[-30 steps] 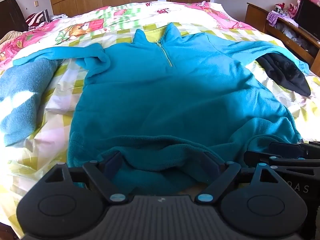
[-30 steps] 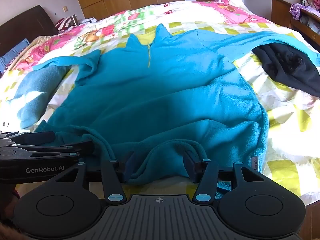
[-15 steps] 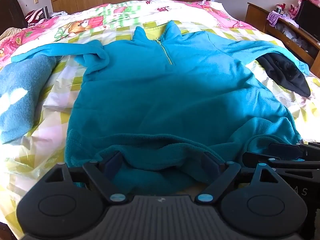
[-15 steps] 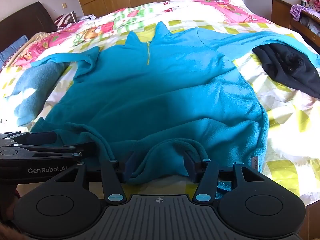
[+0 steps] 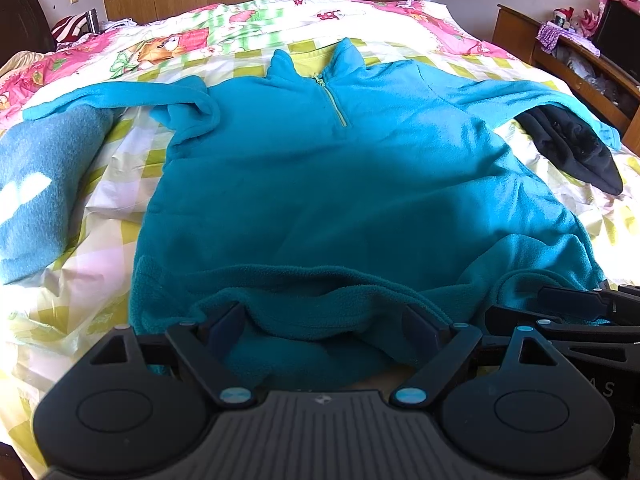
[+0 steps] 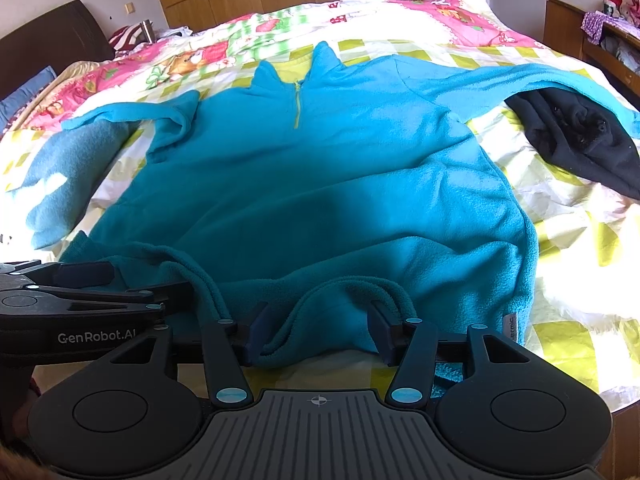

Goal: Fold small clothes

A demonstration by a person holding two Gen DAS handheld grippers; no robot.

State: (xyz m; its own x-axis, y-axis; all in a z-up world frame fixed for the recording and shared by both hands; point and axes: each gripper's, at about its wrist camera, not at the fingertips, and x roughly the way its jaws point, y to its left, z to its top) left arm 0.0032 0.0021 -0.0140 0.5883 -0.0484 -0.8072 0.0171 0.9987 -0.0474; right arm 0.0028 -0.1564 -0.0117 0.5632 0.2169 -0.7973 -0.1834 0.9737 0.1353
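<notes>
A teal fleece pullover (image 5: 340,184) with a short yellow zip lies face up on the bed, collar far, both sleeves spread out; it also shows in the right wrist view (image 6: 320,176). My left gripper (image 5: 324,320) is open at the near hem, left of centre, with a bunched fold of hem between its wide-spread fingers. My right gripper (image 6: 320,320) is open at the near hem further right, also with a raised fold of hem between its fingers. Each gripper shows at the edge of the other's view.
The bed has a checked yellow and pink cartoon cover (image 5: 100,256). A blue-grey towel (image 5: 36,184) lies at the left under the left sleeve. A black garment (image 5: 572,148) lies at the right under the right sleeve. A wooden shelf (image 5: 580,68) stands at the right.
Both grippers have stayed at the hem with the same finger spread. The views have tilted up a little, and the pullover looks slightly farther off.
</notes>
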